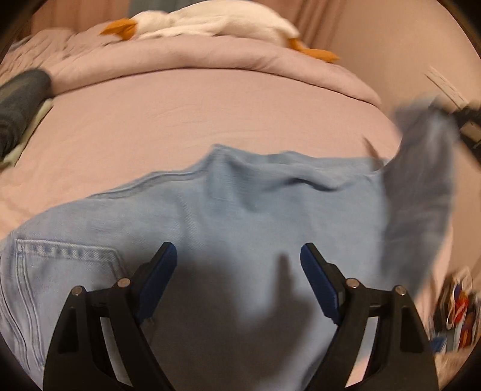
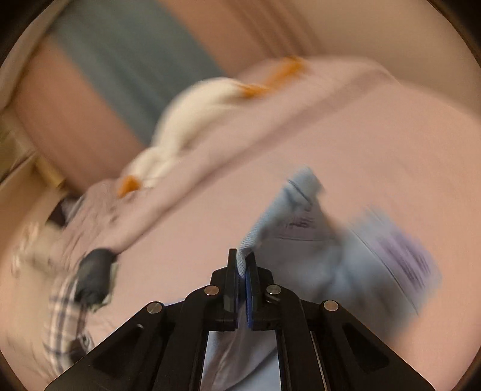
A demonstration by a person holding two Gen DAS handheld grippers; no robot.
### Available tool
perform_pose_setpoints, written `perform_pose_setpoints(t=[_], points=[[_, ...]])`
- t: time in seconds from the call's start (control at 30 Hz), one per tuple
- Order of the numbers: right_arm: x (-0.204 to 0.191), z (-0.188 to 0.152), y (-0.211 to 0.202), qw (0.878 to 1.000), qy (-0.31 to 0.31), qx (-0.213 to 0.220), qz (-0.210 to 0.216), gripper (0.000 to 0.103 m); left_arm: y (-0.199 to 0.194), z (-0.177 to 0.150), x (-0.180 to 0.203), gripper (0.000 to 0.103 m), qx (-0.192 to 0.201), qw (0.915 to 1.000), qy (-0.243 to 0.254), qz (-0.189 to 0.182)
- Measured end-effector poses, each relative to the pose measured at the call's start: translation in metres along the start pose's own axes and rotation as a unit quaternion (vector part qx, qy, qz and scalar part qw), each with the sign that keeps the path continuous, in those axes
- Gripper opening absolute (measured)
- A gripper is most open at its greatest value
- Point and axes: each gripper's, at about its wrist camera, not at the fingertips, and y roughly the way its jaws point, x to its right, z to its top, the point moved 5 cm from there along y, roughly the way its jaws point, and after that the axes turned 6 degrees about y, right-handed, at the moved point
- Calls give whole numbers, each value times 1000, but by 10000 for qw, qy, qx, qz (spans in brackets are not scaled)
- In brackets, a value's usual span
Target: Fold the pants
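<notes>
Light blue jeans lie across the pink bed sheet, with a back pocket at the lower left. My left gripper is open just above the jeans, its blue pads apart and empty. My right gripper is shut on a lifted end of the jeans, which hangs blurred to its right. That raised end also shows blurred at the right of the left wrist view.
A folded pink duvet lies at the back with a white and orange plush toy on it. A dark rolled garment lies at the left, also in the right wrist view. A plaid cloth lies beside it.
</notes>
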Motion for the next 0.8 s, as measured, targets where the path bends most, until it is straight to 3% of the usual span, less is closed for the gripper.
perform_pose_setpoints(t=[0.07, 0.1, 0.2, 0.3, 0.4, 0.47, 0.53, 0.7, 0.8], points=[[-44, 12, -18, 9972, -492, 274, 486, 5, -5, 0, -11, 84, 147, 9995, -271, 50], [-69, 19, -39, 9929, -707, 605, 741, 5, -8, -1, -15, 85, 208, 9991, -368, 55], [-76, 16, -77, 9864, -714, 1145, 934, 4, -10, -6, -24, 85, 237, 9981, -545, 143], [-12, 0, -72, 9924, -230, 1193, 195, 4, -7, -7, -25, 85, 161, 9984, -485, 230], [81, -23, -43, 9934, 722, 805, -390, 4, -6, -7, -23, 85, 95, 9989, -352, 299], [151, -49, -14, 9847, 1455, 324, -908, 4, -2, -6, -21, 85, 45, 9990, -282, 336], [187, -71, 4, 9726, 2059, 51, -1081, 4, -2, -8, -22, 85, 18, 9990, -239, 377], [180, -72, -1, 9670, 2315, 100, -1061, 4, -1, -5, -26, 85, -17, 9990, -162, 411], [169, -58, -19, 9740, 2005, 289, -1016, 4, -2, -6, -27, 85, 15, 9990, -105, 426]])
